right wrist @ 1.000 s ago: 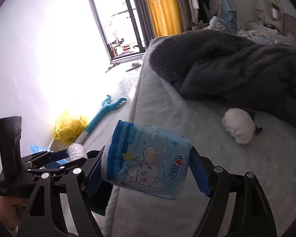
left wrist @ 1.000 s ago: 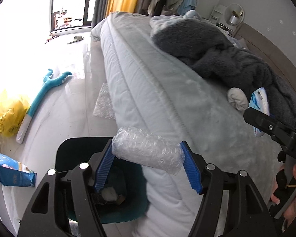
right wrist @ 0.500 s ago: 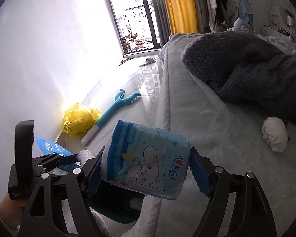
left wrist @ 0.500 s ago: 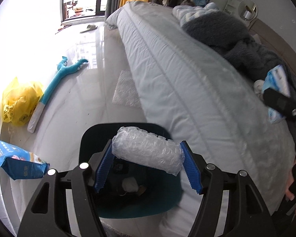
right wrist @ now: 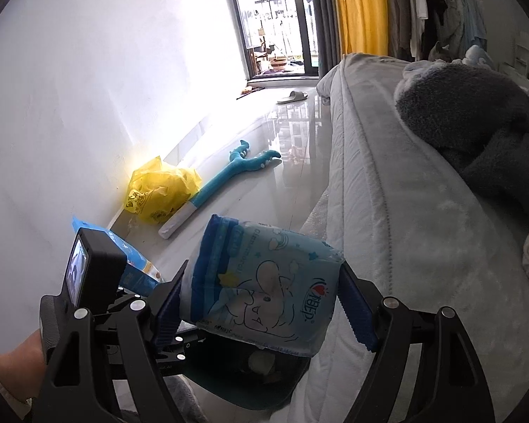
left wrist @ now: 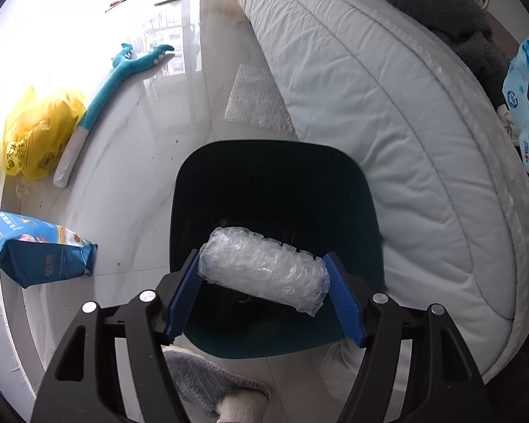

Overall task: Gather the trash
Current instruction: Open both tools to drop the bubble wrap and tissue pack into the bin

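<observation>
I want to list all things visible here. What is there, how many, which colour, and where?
bin: 1, dark teal, on the floor beside the bed
roll: 1, clear bubble wrap, above the bin
pack: 1, blue-white, in the right gripper
sheet: 1, clear bubble wrap, on the floor by the bed
yellow bag: 1, by the wall
blue bag: 1, on the floor
toy: 1, teal-white, on the floor
slipper: 1, pale, near the window
bed: 1, light grey
blanket: 1, dark grey, on the bed
left gripper: jaws have just been opening, roll between them
right gripper: shut on the pack
</observation>
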Action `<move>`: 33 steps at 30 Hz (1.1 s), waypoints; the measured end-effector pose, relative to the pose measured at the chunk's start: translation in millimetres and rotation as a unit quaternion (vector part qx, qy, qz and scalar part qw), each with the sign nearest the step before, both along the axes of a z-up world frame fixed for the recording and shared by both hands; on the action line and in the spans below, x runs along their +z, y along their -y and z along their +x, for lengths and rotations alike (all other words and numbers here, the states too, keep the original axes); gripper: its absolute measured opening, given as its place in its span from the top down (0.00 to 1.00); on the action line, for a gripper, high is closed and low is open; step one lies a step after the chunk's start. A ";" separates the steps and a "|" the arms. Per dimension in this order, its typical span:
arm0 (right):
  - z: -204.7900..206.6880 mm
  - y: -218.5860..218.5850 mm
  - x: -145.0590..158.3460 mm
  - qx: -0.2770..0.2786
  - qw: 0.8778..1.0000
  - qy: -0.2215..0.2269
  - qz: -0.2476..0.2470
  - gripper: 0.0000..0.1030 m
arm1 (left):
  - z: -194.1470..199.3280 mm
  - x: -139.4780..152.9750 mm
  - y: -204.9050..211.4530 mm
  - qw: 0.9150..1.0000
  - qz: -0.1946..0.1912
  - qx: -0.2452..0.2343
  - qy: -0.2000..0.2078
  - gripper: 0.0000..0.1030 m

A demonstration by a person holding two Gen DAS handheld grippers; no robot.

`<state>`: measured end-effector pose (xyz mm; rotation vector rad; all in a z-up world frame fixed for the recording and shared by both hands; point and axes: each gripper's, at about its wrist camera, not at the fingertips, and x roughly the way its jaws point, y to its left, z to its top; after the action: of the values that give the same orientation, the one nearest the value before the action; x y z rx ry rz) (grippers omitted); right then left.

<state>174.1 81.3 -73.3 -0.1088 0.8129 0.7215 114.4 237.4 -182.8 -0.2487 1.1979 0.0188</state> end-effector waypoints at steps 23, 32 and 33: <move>5.7 -56.2 -74.3 0.020 0.994 -0.072 -0.083 0.23 | -26.6 48.7 -60.0 0.995 -0.005 0.050 0.091 0.16; 6.5 -61.0 -101.8 0.025 0.987 -0.099 -0.122 0.23 | -32.6 64.8 -65.4 0.992 0.001 0.051 0.119 0.16; 6.5 -60.9 -102.9 0.028 0.987 -0.101 -0.124 0.23 | -32.5 66.4 -65.5 0.991 -0.001 0.052 0.122 0.16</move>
<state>180.6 142.2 -176.2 -0.2869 1.0967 0.6881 81.9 302.9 -116.3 -0.3060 0.9403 0.0762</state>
